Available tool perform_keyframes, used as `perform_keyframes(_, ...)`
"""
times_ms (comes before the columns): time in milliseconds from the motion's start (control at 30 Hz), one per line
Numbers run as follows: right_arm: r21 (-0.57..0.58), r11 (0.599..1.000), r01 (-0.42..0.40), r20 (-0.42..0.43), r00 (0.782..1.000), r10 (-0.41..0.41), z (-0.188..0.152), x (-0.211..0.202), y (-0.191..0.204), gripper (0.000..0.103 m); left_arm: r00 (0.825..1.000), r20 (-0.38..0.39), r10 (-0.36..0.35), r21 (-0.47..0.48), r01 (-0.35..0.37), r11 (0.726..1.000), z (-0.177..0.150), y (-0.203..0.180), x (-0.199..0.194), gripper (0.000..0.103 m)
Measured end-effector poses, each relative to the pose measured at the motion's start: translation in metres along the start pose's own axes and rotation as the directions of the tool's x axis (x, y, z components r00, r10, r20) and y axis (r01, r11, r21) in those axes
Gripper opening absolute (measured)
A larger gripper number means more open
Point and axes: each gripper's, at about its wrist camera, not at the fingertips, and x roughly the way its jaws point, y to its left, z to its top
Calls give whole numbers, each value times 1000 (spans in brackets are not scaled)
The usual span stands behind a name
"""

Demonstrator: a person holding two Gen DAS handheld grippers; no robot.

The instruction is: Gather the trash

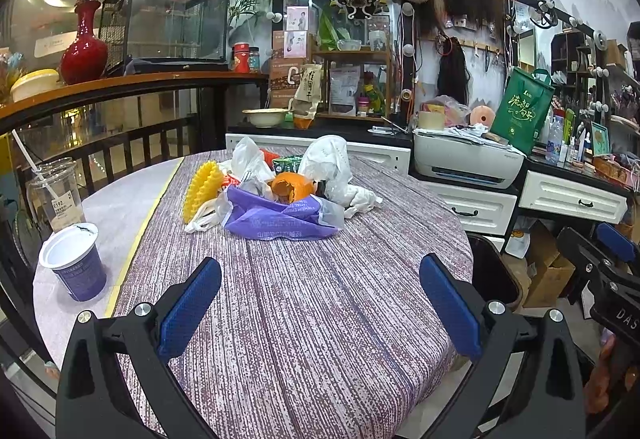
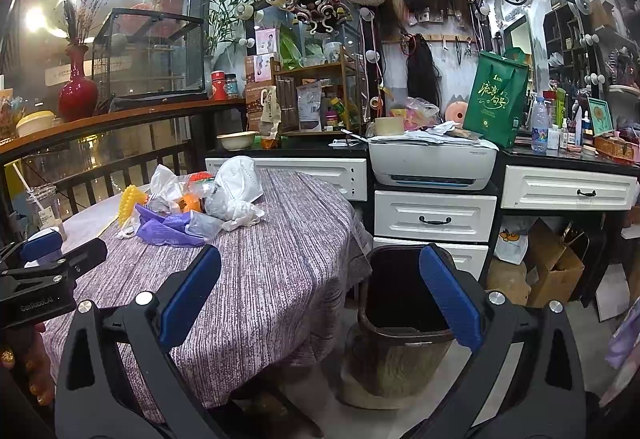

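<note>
Nothing has been picked up yet, so this looks like the approach before the first grab. The left gripper (image 1: 320, 303) is spread wide and empty over the near part of the table (image 1: 320, 339), low in the left view; the right gripper (image 2: 320, 295) is just as wide and empty, low in its own view, hanging between the table edge and the bin (image 2: 400, 339). The trash pile (image 1: 280, 191) sits mid-frame in the left view, toward the far side of the table: a purple bag (image 1: 276, 219) in front, orange peel (image 1: 290, 189) on it, crumpled white bags (image 1: 332, 167) behind and to the right, a yellow spiky piece (image 1: 202, 187) at its left end. Two cups stand apart at the left edge: a white-rimmed cup (image 1: 74, 263) and a clear cup (image 1: 56, 195) with a straw. The next move likely calls for reaching forward to the pile and closing on one loose piece, then carrying it right to the bin, which stands open on the floor just beside the table. The thin bags are soft and tangled, so a pinch may drag neighbours along. The table wears a purple-and-white striped cloth. Behind it are white drawers (image 2: 432, 217), a printer (image 2: 432, 163), a green bag (image 2: 498, 103), and a red vase (image 1: 85, 47) in the upper left.
</note>
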Motion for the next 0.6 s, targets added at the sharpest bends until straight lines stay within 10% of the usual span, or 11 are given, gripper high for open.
perform_keyframes(467, -14, 1000, 5, -12, 1000, -6, -1, 5, 3, 98, 1000, -19, 19, 14, -19, 1000, -2, 2, 5, 98)
perform_keyframes(600, -64, 988, -143, -127, 983, 134, 3, 34, 14, 98, 995, -94, 26, 17, -25, 1000, 2, 14, 20, 98)
